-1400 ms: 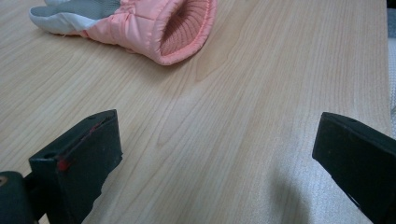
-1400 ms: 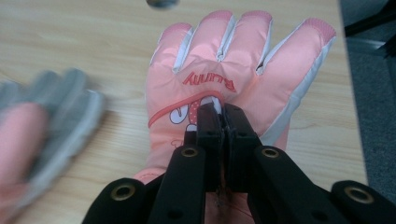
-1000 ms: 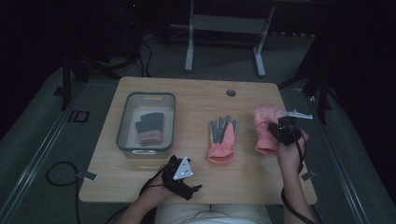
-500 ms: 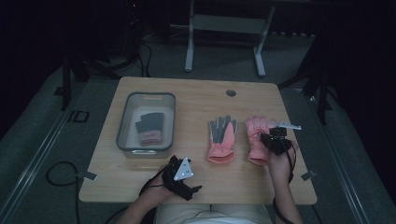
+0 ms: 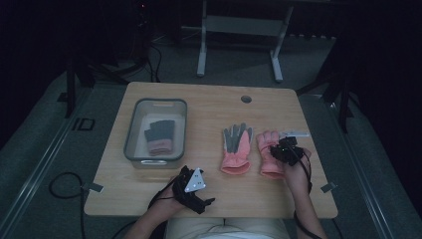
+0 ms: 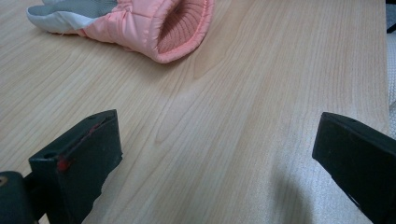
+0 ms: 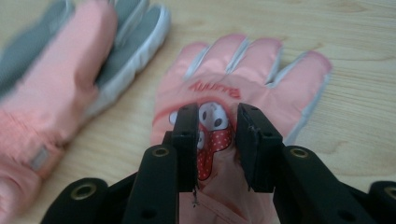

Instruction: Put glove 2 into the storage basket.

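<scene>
Pink glove (image 5: 271, 155) on wooden table (image 5: 209, 107), second glove (image 5: 236, 148) beside, grey bin (image 5: 155, 130) apart. Left gripper (image 6: 210, 163): jaws spread, empty; glove cuff cropped. Right gripper (image 7: 213, 135): jaws just opening over glove's cartoon patch, contact unclear.

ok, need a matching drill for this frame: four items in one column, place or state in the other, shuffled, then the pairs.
Items:
1. grey-palmed pink glove
2. pink glove with cartoon print
3. dark glove
4. left gripper

Place or state:
A. lies in the clear bin
B. lies flat under the right gripper, whose jaws have just been opening over it
C. jaws wide apart over bare table
D. palm up, at the table's middle

Pairs: 1-D, 2-B, 3-A, 4-C
</scene>
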`<action>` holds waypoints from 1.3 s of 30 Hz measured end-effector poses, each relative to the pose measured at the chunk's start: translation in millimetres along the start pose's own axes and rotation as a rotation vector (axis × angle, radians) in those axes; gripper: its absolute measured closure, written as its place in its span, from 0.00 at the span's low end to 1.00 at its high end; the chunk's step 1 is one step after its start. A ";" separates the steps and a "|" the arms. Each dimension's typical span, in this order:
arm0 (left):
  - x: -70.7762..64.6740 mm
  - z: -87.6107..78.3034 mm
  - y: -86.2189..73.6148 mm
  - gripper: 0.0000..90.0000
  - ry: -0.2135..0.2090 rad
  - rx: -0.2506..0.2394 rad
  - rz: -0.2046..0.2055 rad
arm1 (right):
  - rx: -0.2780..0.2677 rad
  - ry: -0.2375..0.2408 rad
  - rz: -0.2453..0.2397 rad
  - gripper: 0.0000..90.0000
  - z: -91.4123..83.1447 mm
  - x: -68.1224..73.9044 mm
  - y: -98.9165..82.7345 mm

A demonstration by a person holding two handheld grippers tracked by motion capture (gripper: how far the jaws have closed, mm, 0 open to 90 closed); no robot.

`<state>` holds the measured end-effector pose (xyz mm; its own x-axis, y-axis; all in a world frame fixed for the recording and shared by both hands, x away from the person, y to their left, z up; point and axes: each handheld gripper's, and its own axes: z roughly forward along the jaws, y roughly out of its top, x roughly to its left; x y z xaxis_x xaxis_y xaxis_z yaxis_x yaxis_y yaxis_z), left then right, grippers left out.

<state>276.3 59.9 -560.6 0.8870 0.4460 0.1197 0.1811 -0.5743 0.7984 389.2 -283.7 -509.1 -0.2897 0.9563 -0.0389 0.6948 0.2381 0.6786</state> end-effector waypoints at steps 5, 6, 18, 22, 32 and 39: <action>0.2 0.3 -0.1 0.01 -0.002 0.000 -0.001 | 0.008 0.000 -0.067 0.73 4.1 -3.8 -5.6; 0.1 0.5 -0.1 0.01 -0.003 0.000 -0.001 | 0.002 -0.015 -0.085 0.74 4.6 -4.5 -7.1; -1.0 1.0 -0.7 0.01 -0.009 0.004 0.007 | -0.018 0.000 -0.045 0.95 11.3 -5.7 -14.5; -0.4 1.1 -0.5 0.01 -0.011 0.004 0.004 | -0.049 -0.010 0.023 0.97 0.8 -6.6 -10.0; 1.5 0.5 -0.5 0.01 -0.010 -0.009 -0.011 | -0.162 -0.018 0.065 0.97 -56.2 21.8 45.7; 0.2 1.7 -0.1 0.01 -0.004 0.000 -0.004 | -0.191 0.019 0.088 0.97 -64.0 65.8 69.8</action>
<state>277.2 58.9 -561.7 0.8882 0.4452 0.1139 0.1844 -0.5723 0.7990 376.6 -215.0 -417.4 -0.2469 0.9683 0.0390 0.5809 0.1157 0.8057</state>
